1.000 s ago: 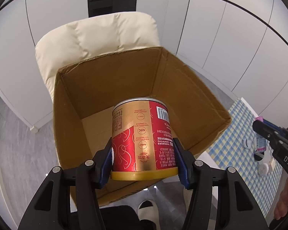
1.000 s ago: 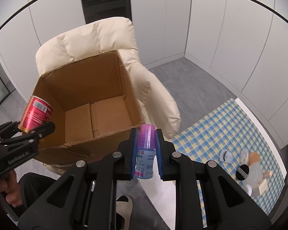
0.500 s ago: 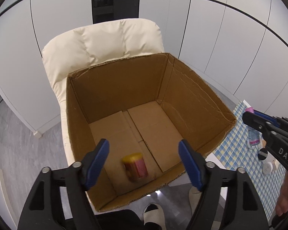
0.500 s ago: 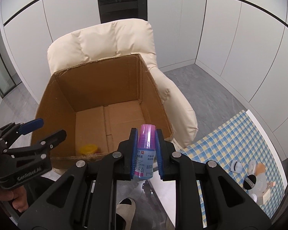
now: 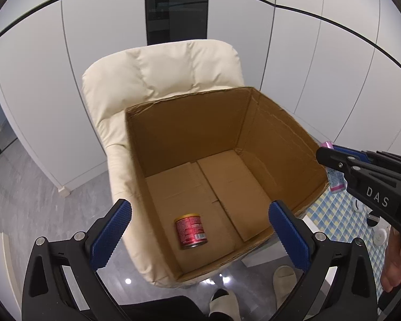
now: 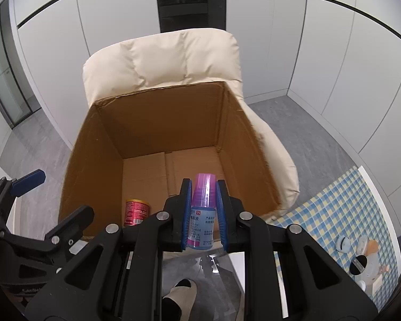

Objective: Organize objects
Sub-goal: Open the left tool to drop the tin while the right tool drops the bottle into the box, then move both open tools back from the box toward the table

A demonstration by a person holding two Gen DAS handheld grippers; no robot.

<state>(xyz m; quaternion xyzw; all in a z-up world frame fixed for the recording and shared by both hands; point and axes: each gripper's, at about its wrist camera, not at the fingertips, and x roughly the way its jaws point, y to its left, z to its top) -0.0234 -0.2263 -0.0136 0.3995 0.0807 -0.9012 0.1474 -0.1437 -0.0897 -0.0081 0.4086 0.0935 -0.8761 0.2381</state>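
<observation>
An open cardboard box [image 5: 189, 125] [image 6: 160, 117] rests on a cream chair. A red and gold can [image 5: 191, 231] [image 6: 137, 211] stands on the box floor near the front left corner. My left gripper [image 5: 200, 208] [image 6: 56, 200] hovers above the box's near edge, its jaws opening wide with nothing between them. My right gripper [image 6: 203, 184] [image 5: 331, 157] is shut on a small bottle [image 6: 202, 214] [image 5: 335, 180] with a blue label and a pink cap, held upright over the box's front right rim.
The cream padded chair [image 5: 160, 72] [image 6: 160, 58] backs onto white wall panels. A blue and yellow checked surface [image 6: 342, 208] [image 5: 331, 214] at the right carries several small round items [image 6: 361, 262]. A person's slippered feet [image 5: 283, 278] are on the grey floor below.
The can left my left gripper and dropped to the box floor, where it now stands. The left jaws spread wide. My right gripper carried the bottle leftward to the box's rim.
</observation>
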